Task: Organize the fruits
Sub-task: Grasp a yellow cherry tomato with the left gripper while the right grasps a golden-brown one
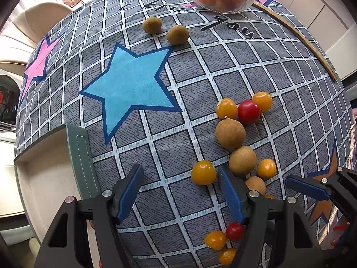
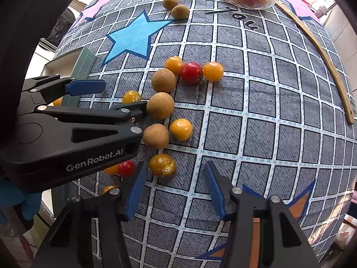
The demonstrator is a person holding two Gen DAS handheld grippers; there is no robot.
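At the far left edge of the cloth-covered counter [image 1: 138, 134] sits an open grey-green box [image 1: 80, 156], its pale interior showing nothing in the part in view. The left gripper [image 1: 180, 192] points down just right of that box; its fingers [image 1: 129, 192] stand moderately open and hold nothing, with only bare cloth between them. A yellow cherry tomato [image 1: 203, 172] lies just beyond the right-hand finger, outside the gap. Further right, a loose cluster of fruit runs away from the viewer: brown longans [image 1: 230, 136], more yellow tomatoes and a red tomato [image 1: 248, 111]. The right gripper [image 2: 176, 192] hovers at the near end of this cluster, fingers [image 2: 215, 189] apart and empty. The yellow tomato [image 2: 162, 164] nearest it lies just ahead and toward its left finger, not yet between the pair. Being round, the fruit presents no long axis to align with. The right gripper appears better placed for that tomato. A glass bowl [image 1: 250, 2] of orange fruit stands at the far right.
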